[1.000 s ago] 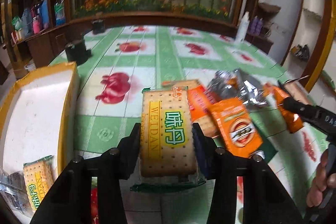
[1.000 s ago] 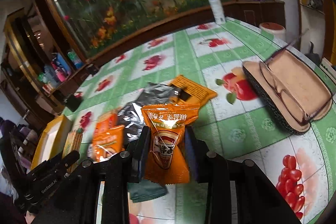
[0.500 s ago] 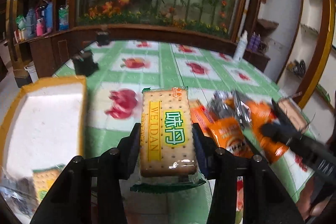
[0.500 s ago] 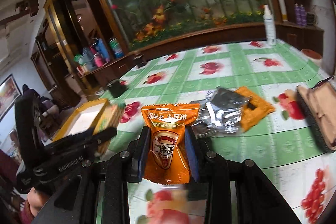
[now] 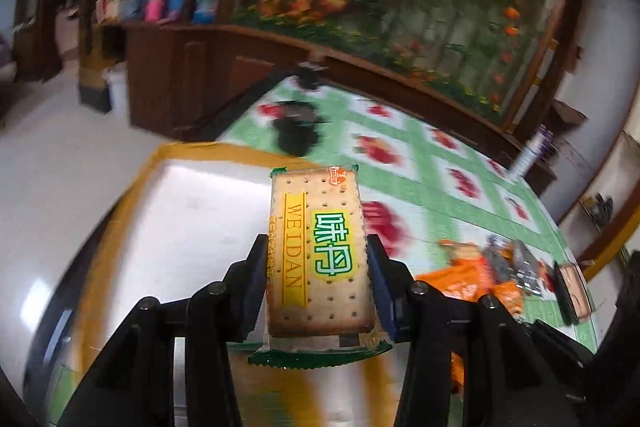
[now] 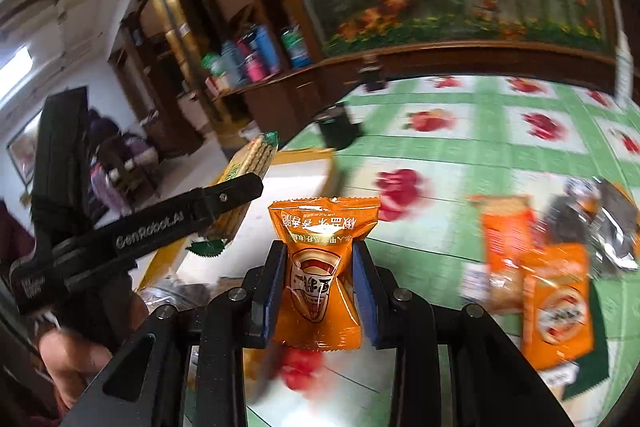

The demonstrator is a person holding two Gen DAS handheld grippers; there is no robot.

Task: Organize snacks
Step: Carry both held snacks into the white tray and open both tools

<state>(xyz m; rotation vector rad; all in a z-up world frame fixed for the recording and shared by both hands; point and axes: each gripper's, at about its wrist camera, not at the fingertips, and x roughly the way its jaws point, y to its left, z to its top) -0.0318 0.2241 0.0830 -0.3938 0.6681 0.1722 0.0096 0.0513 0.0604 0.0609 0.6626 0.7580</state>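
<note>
My left gripper (image 5: 317, 259) is shut on a pack of Weidan crackers (image 5: 318, 255), held above the white inside of a yellow-rimmed box (image 5: 192, 151). In the right wrist view the same left gripper (image 6: 240, 187) and its cracker pack (image 6: 250, 163) hang over the yellow box (image 6: 308, 157) at the left. My right gripper (image 6: 319, 267) is shut on an orange snack pouch (image 6: 320, 275), which it carries above the tablecloth just right of the box. Several orange and silver snack packets (image 6: 556, 291) lie on the table to the right.
A green checked tablecloth with red fruit prints (image 6: 480, 139) covers the table. Two small black objects (image 6: 338, 127) stand near the far left edge. A wooden cabinet with bottles (image 6: 256, 59) and a flower mural stand behind. A person's hand (image 6: 72, 359) holds the left gripper.
Both grippers swung left with their snacks. The left one now hangs over the yellow box, and the right one has left the snack pile and come near the box.
</note>
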